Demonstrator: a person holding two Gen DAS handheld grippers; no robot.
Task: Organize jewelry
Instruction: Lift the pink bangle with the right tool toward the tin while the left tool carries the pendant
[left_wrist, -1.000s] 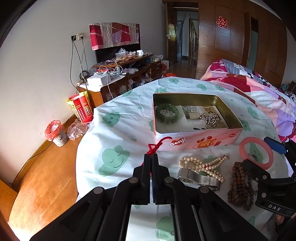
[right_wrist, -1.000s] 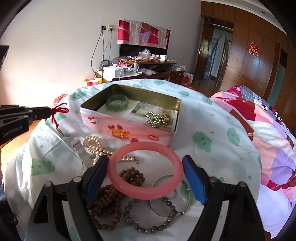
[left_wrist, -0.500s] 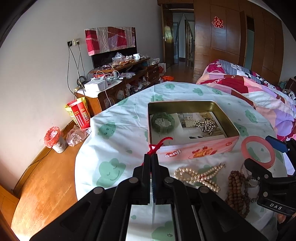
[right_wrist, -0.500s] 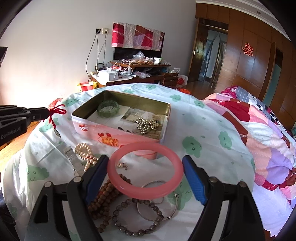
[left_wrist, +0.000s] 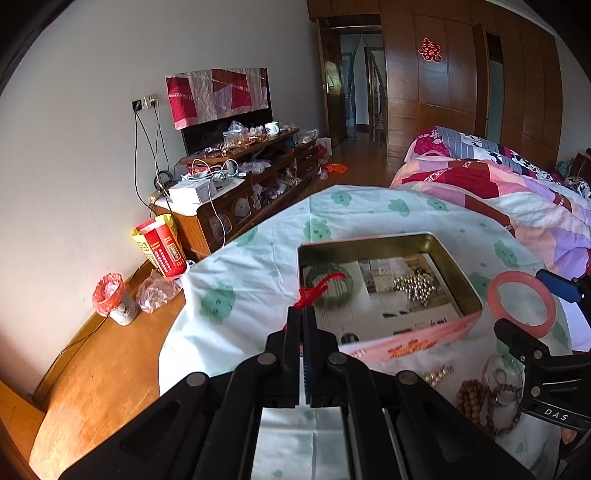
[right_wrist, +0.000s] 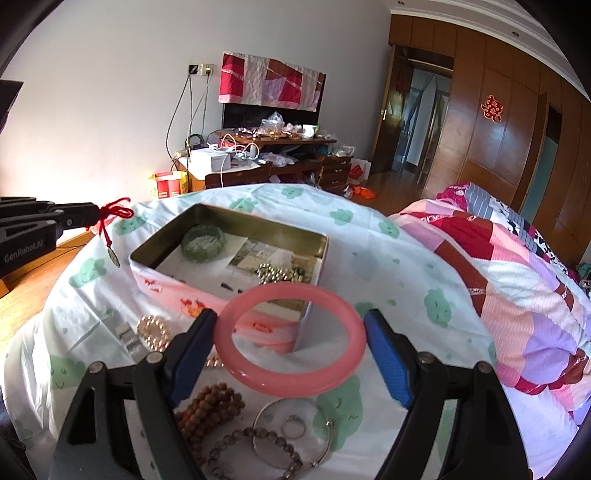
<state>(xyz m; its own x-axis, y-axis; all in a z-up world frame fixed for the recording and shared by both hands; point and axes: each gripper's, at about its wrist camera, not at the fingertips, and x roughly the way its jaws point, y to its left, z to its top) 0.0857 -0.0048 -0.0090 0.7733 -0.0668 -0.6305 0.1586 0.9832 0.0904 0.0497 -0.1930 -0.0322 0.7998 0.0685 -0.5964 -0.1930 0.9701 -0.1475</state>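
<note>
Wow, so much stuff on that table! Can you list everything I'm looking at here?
tin box: one, pink outside, gold inside, on the table
green bangle: one, inside the tin
silver bead bracelet: one, inside the tin
pink bangle: one, held between the right gripper's pads
red cord pendant: one, hanging from the left gripper
pearl strand: one, cream, before the tin
wooden bead strand: one, brown, near edge
silver wire bangle: one, near edge
tablecloth: one, white, green shapes
left gripper: black, shut on cord
right gripper: black, blue pads
</note>
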